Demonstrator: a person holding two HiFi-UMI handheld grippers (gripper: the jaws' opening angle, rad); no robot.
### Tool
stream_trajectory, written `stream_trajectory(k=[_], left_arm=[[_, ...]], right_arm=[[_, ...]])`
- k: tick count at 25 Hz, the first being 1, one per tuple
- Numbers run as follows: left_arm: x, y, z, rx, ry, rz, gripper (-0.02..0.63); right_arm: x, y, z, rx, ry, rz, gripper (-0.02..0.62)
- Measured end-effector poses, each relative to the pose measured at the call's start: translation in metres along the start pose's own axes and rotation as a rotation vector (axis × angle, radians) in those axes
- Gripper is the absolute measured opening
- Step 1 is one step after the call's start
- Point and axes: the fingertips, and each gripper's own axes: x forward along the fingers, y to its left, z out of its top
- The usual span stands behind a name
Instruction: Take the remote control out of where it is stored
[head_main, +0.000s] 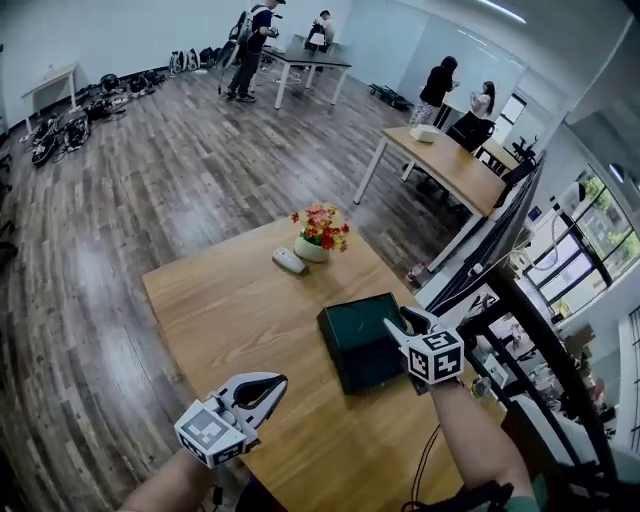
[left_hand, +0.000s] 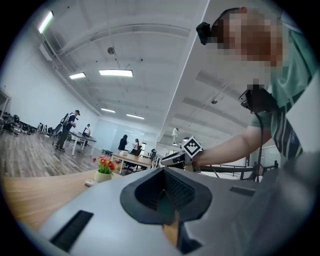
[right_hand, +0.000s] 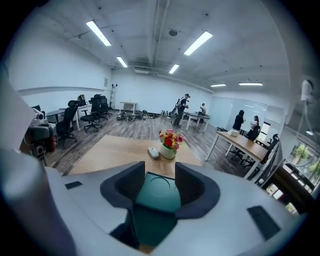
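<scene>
Right gripper (head_main: 403, 325): jaws wide apart, empty, over dark box (head_main: 352, 348). Left gripper (head_main: 278, 386), 7 o'clock: jaws together, empty. Remote likely inside: probably light, rigid, slick. Pinch its long edges.

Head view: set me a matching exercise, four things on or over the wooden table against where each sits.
Things:
1. dark green box
2. flower pot
3. small white device
4. left gripper

Places:
a. near the table's far end, holding red and orange flowers
b. lying just left of the pot
c. partly under the right gripper
d. at the table's near left edge, fingers together

Pairs: 1-c, 2-a, 3-b, 4-d
</scene>
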Motion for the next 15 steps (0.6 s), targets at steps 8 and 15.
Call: stream_trajectory(k=[8, 15], left_arm=[[-0.020, -0.195, 0.002, 0.055, -0.031, -0.026, 0.003], [-0.057, -0.393, -0.013, 0.048, -0.050, -0.054, 0.002]], right_arm=[[-0.223, 0.011, -0.080, 0.063, -0.108, -0.023, 0.190], [-0.426, 0.028, -0.170, 0.107, -0.128, -0.032, 0.191]])
